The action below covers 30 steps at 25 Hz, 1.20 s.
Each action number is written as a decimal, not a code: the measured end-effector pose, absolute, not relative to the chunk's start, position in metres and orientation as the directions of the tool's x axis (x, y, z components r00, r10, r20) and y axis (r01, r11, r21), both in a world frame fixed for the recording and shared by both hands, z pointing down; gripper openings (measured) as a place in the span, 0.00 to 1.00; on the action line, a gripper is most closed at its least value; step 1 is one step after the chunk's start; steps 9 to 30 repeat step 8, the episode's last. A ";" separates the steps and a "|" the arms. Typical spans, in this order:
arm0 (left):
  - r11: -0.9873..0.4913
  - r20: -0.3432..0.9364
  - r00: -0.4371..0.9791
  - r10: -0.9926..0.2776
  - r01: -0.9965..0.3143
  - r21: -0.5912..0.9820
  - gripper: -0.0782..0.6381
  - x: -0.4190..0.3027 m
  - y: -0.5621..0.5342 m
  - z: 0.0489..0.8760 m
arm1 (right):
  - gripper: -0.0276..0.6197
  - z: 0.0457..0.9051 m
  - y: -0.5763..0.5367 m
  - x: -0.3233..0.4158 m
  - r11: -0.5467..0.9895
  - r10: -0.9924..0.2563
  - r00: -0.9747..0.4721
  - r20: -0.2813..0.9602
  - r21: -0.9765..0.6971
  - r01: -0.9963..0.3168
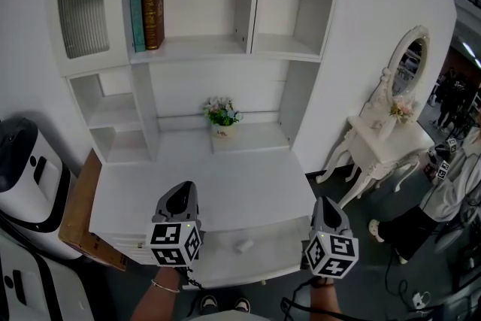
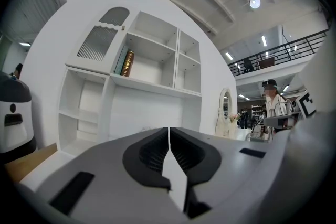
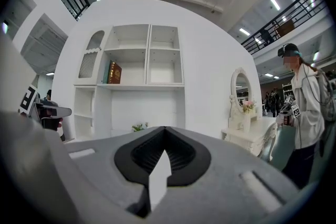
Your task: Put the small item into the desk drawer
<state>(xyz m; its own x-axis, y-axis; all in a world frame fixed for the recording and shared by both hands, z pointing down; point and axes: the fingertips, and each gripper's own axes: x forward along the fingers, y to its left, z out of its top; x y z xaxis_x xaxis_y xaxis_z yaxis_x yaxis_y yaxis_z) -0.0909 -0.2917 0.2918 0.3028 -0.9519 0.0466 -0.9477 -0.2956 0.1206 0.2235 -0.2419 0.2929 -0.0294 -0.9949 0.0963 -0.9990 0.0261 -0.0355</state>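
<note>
Desk top (image 1: 225, 184) is bare through the middle, free from 6 o'clock to the back. Flower pot (image 1: 222, 120) stands at 12 by the rear panel. Cubby shelves (image 1: 120, 124) block 10. Drawer (image 1: 278, 259) is pulled out at 6, with the small item (image 1: 244, 244) mid-floor and room either side. Brown board (image 1: 79, 214) sits just beside the desk at 8. Vanity table (image 1: 383, 143) at 3, well apart.

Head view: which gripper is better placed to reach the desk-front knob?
Left, marginally: the left gripper sits nearer the knob than the right gripper. Both are shut and empty.
</note>
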 end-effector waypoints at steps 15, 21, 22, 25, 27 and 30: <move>-0.289 0.048 0.297 -0.954 -0.950 0.121 0.13 -0.093 -0.292 0.294 | 0.05 0.294 -0.245 0.219 0.044 -0.994 -0.048 0.102 -0.036 -0.998; -0.289 0.048 0.297 -0.954 -0.950 0.121 0.13 -0.093 -0.292 0.294 | 0.05 0.294 -0.245 0.219 0.044 -0.994 -0.048 0.102 -0.036 -0.998; -0.289 0.048 0.297 -0.954 -0.950 0.121 0.13 -0.093 -0.292 0.294 | 0.05 0.294 -0.245 0.219 0.044 -0.994 -0.048 0.102 -0.036 -0.998; -0.289 0.048 0.297 -0.954 -0.950 0.121 0.13 -0.093 -0.292 0.294 | 0.05 0.294 -0.245 0.219 0.044 -0.994 -0.048 0.102 -0.036 -0.998; -0.289 0.048 0.297 -0.954 -0.950 0.121 0.13 -0.093 -0.292 0.294 | 0.05 0.294 -0.245 0.219 0.044 -0.994 -0.048 0.102 -0.036 -0.998; -0.289 0.048 0.297 -0.954 -0.950 0.121 0.13 -0.093 -0.292 0.294 | 0.05 0.294 -0.245 0.219 0.044 -0.994 -0.048 0.102 -0.036 -0.998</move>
